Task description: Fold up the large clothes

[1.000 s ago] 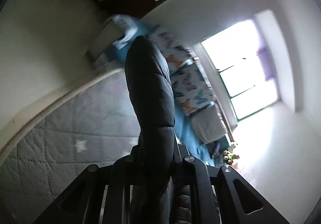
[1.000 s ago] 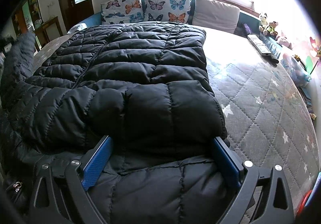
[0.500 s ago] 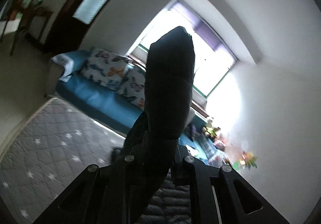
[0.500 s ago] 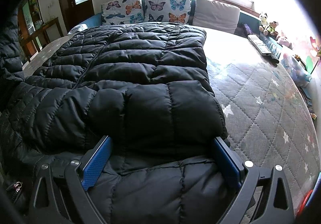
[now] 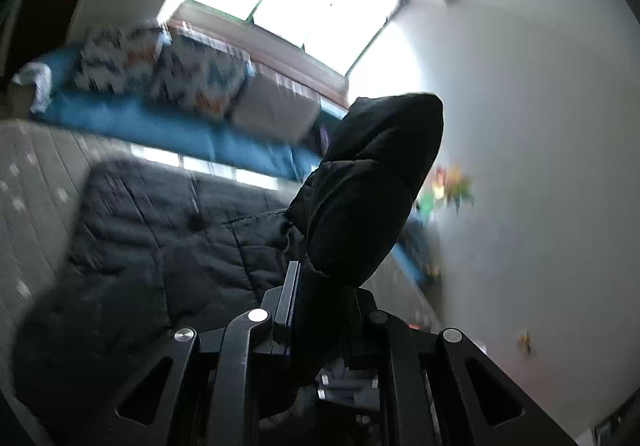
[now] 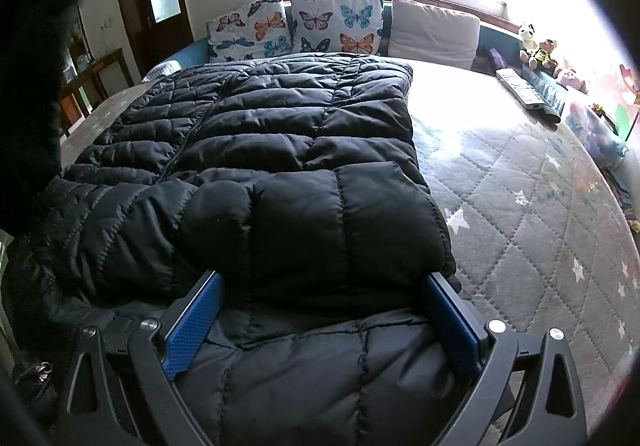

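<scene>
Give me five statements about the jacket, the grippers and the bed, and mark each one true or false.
1. The left gripper is shut on a sleeve of the black puffer jacket. True.
2. The right gripper is pinched shut on a thin fold. False: its blue pads stand wide apart, astride a folded-over part of the jacket.
3. The jacket lies on a grey quilted mattress with white stars. True.
4. The cushions at the head of the bed show flowers. False: butterflies.
5. Soft toys sit by the window. True.
</scene>
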